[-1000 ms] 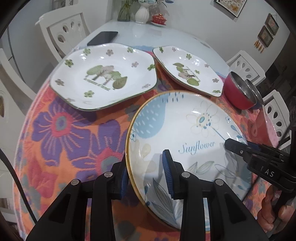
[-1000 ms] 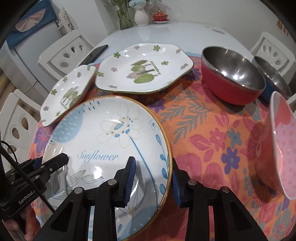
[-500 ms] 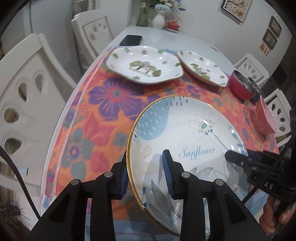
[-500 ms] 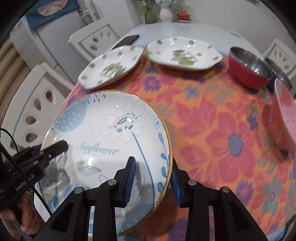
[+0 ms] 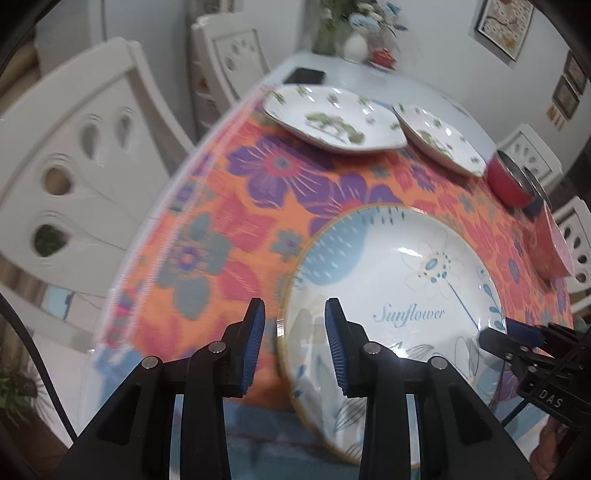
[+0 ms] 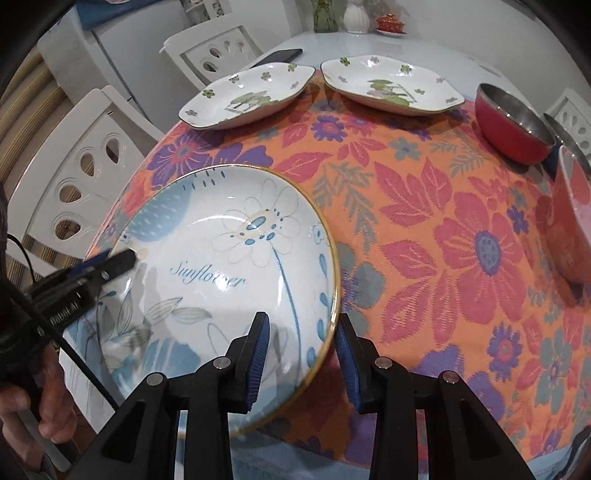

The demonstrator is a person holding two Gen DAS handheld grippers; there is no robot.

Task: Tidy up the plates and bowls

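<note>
Left claw clamped on Sunflower plate rim, right claw clamped on opposite rim. Plate's near edge hidden behind claws. Pink bowl far right of right claw, cut off.

A home dining room: white carved wooden chairs stand around an oval white table with an orange flowered cloth; behind the table hang framed pictures.
</note>
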